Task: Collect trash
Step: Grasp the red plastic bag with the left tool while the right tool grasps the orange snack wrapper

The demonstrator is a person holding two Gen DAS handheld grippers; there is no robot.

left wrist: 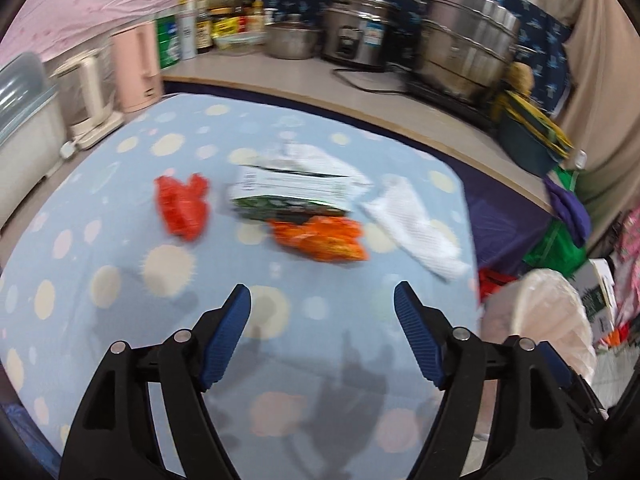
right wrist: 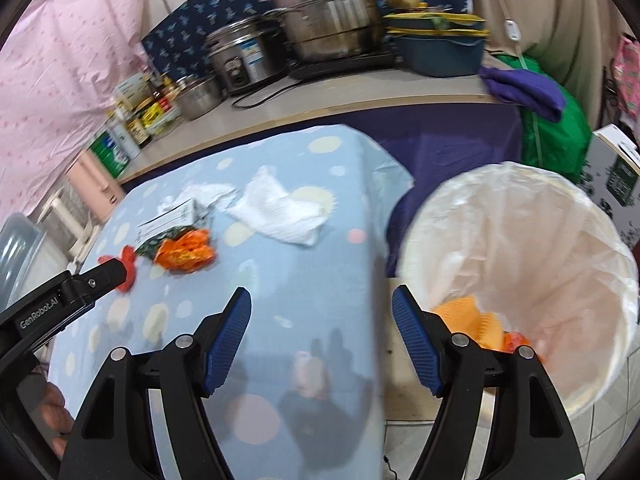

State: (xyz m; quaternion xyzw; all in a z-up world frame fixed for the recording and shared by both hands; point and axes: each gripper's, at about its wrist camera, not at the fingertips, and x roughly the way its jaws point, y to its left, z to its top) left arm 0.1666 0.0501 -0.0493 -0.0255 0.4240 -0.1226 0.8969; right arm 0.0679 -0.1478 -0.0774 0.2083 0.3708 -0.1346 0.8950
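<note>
On the blue dotted tablecloth point(left wrist: 120, 312) lie a red wrapper point(left wrist: 182, 208), a green-and-white carton point(left wrist: 288, 192), an orange snack bag point(left wrist: 320, 238) and a white crumpled tissue point(left wrist: 416, 224). My left gripper point(left wrist: 322, 304) is open and empty, hovering above the cloth short of the trash. My right gripper point(right wrist: 321, 306) is open and empty over the table's right edge, beside the white-lined bin point(right wrist: 560, 240), which holds orange scraps point(right wrist: 472, 316). In the right wrist view the tissue point(right wrist: 280, 212), orange bag point(right wrist: 186, 254), carton point(right wrist: 168, 220) and red wrapper point(right wrist: 128, 258) show too.
A counter point(left wrist: 320, 80) behind the table carries steel pots point(left wrist: 464, 44), a rice cooker point(left wrist: 356, 36), bottles and jars point(left wrist: 208, 28), a pink kettle point(left wrist: 136, 68). Green and purple bags point(right wrist: 552, 120) and a box point(right wrist: 616, 168) stand by the bin. The left gripper's arm point(right wrist: 60, 300) enters the right wrist view.
</note>
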